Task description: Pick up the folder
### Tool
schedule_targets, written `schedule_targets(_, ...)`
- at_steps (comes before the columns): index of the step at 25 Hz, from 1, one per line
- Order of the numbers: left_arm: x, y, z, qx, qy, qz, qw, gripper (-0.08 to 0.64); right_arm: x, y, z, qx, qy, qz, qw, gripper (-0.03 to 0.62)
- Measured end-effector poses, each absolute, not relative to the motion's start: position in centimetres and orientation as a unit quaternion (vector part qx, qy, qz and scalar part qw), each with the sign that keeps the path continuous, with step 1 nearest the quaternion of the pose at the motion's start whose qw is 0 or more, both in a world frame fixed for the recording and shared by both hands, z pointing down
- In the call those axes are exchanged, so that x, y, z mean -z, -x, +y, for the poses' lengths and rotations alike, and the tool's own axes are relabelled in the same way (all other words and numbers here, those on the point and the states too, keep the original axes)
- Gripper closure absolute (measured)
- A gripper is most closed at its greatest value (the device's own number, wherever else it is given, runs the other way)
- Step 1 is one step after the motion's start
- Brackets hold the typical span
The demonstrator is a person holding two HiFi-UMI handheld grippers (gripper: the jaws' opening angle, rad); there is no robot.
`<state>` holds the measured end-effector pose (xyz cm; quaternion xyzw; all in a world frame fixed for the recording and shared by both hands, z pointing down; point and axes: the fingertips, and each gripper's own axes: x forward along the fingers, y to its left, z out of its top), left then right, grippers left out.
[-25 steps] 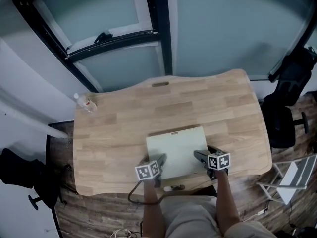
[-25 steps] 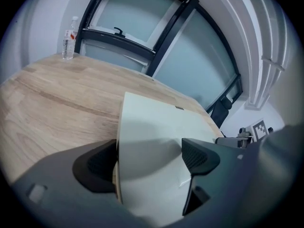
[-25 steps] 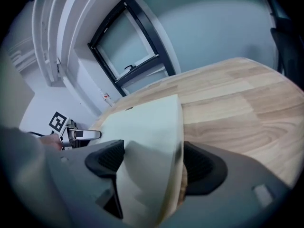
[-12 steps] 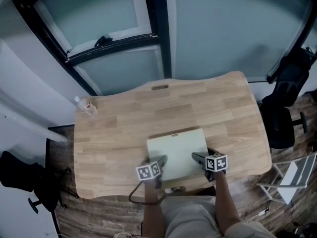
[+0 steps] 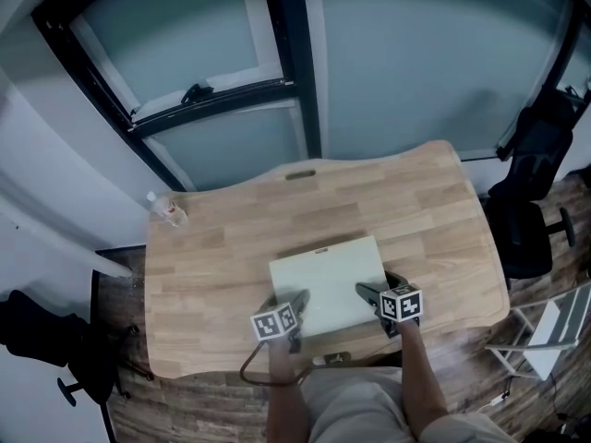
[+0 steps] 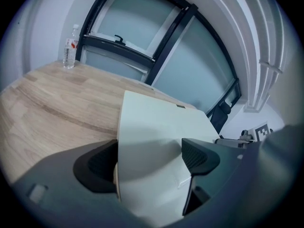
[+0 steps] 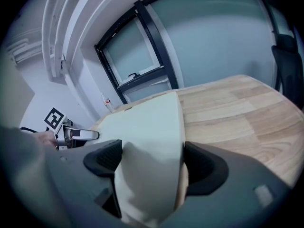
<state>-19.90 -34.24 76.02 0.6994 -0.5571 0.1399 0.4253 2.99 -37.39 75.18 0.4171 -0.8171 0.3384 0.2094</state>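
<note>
Since the earlier frames the one clear change is at the right gripper (image 5: 377, 286). Its jaws have just been opening to full spread, with a corner of the folder (image 5: 328, 273) between them. The folder itself has not shifted, and both grippers keep the same stations against it. The folder lies flat and closed on the table (image 5: 222, 275). The table's near edge runs just beyond the folder's near edge, which puts the folder within easy reach of the person. The right gripper stands at the folder's near right corner with its jaws wide apart. One jaw is over the cover and the other is just outside the folder's right edge, and no pad is seen pressing. The left gripper (image 5: 286, 301) mirrors this at the folder's near left corner, jaws wide apart. Its outer pad is just beside the folder's left edge, its inner pad is over the cover, and nothing is clamped. Both grippers slant down toward the folder. The layout is judged deliberate: a broad, thin item would sag or swing if raised from one point, so one gripper per corner shares the load and keeps it level. The wide jaws leave room to admit each corner before closing. The pick-up is judged not yet begun, since no grip is set. A bottle (image 5: 171, 212) stands well apart from the folder's far left corner.
</note>
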Motion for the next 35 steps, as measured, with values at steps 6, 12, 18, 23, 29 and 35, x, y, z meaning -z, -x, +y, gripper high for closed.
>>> schedule_targets(6,-71.2,20.3,-36.4,-0.119,-0.724,-0.570,0.371,0.144,-70.5,-2.6,-39.3,-0.291,-0.429,-0.838,0.171,0.178)
schedule_targets(12,-65.5,19.7,-38.5,-0.084,-0.747,-0.578,0.318,0.144,-64.4,-3.1,-41.2,-0.229,-0.442,-0.856,0.139,0.178)
schedule_targets(18,-58.8,18.8,-40.2,-0.053,-0.774,-0.579,0.251,0.146,-58.5,-4.3,-42.0,-0.175,-0.460,-0.866,0.094,0.178)
schedule_targets(23,-54.9,18.2,-40.4,-0.027,-0.784,-0.585,0.206,0.144,-54.4,-5.0,-41.9,-0.122,-0.471,-0.871,0.070,0.178)
schedule_targets(29,-50.8,17.2,-40.5,0.009,-0.796,-0.585,0.156,0.144,-50.0,-6.0,-41.8,-0.063,-0.478,-0.875,0.038,0.181)
schedule_targets(35,-48.4,16.4,-40.5,0.034,-0.805,-0.579,0.129,0.144,-47.3,-6.8,-41.4,-0.018,-0.487,-0.873,0.021,0.181)
